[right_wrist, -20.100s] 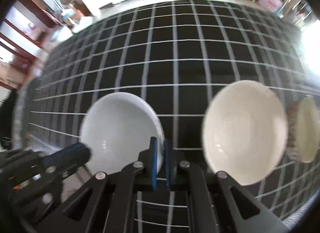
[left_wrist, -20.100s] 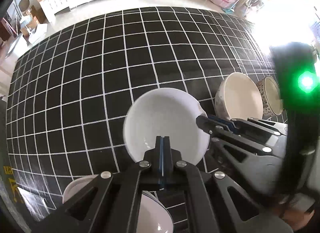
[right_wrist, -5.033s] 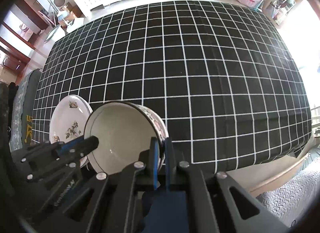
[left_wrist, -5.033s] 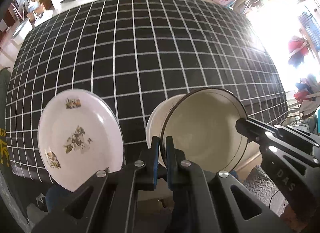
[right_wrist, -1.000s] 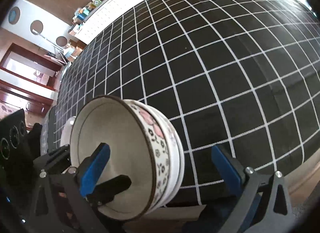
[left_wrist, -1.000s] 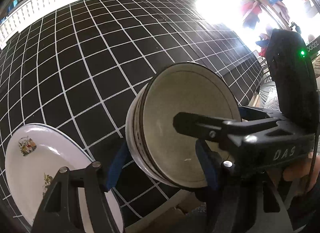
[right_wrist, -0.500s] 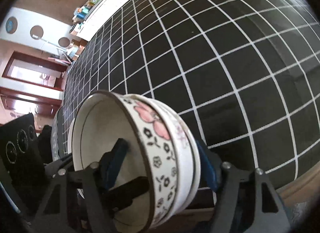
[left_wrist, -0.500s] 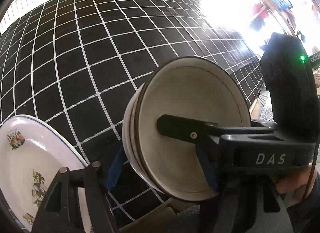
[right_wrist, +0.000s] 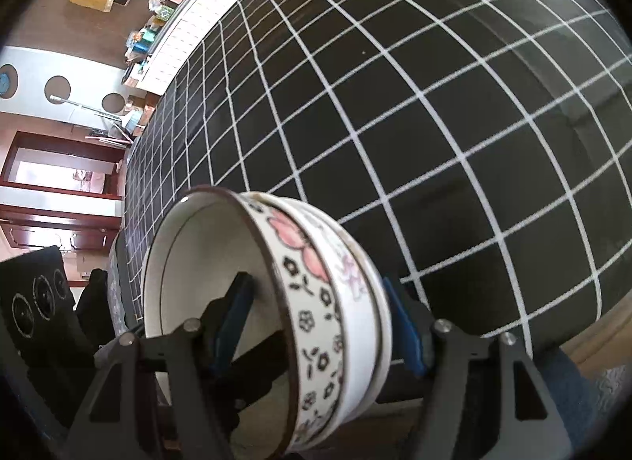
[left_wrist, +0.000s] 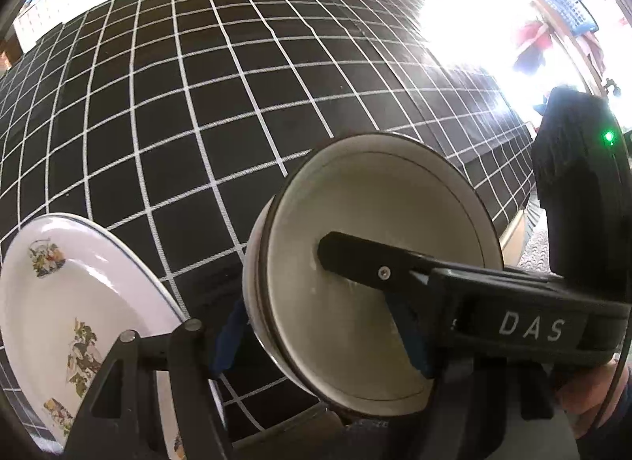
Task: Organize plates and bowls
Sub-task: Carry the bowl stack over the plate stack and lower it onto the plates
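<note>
Bowl stack (right_wrist: 316, 321) sits at the near edge of the checked table (left_wrist: 237, 104), tilted up on its side, mouth toward the left. Both grippers straddle its rim. Right gripper (right_wrist: 316, 325) has just been closing: one finger inside the top bowl, one against the outer wall, seemingly clamped. Left gripper (left_wrist: 316, 337) grips the opposite rim likewise, though contact is partly hidden. Plate (left_wrist: 71, 310) lies just beside, toward the left corner.
</note>
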Demonstrator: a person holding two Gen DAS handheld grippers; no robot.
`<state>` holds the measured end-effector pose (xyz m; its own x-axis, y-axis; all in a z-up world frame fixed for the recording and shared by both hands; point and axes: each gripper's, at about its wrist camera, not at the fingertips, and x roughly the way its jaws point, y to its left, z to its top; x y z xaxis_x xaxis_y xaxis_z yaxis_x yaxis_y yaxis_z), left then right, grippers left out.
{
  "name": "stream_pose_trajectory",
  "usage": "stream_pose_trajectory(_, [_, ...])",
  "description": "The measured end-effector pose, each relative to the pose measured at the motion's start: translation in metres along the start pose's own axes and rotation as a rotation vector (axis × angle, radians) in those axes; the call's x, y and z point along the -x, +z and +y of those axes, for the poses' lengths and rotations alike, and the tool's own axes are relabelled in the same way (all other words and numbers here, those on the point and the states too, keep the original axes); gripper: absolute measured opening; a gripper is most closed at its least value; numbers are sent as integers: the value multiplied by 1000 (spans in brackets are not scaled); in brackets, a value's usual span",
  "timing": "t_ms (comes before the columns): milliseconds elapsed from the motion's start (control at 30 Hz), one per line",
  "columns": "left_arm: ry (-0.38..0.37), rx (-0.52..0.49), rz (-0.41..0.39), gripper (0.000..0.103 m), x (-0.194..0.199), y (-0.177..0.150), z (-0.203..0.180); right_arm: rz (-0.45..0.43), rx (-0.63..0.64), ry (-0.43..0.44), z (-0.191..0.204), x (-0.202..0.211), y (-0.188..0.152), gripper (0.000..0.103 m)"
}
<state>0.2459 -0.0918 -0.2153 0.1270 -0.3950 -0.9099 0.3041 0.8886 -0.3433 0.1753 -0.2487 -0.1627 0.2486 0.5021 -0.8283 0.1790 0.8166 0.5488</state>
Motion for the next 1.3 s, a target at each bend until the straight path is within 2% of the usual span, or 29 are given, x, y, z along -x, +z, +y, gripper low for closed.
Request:
stream_pose_trajectory(233, [-2,20,-52,66,35,5,5,-8,33,-9,38,11,6,69])
stream_pose_trajectory(367, [-14,65,-83,66,59,7,18,32,59,-18,66,11,9,69])
stream_pose_trajectory(500, [14,121,-121,66,80,5,37,59,126,-13,101,-1,11,69])
stream_pose_trajectory(700, [63,245,-134,66,104,-2,94,135,179,9,144,-39,14,69])
stream_pose_trajectory(967, [91,349,-123,66,92,-16,136,221,210,2,174,-89,9,68])
stream_pose_trajectory(1300, [74,366,-118,66,83,-29,144,238,229,-21,172,-95,5,68])
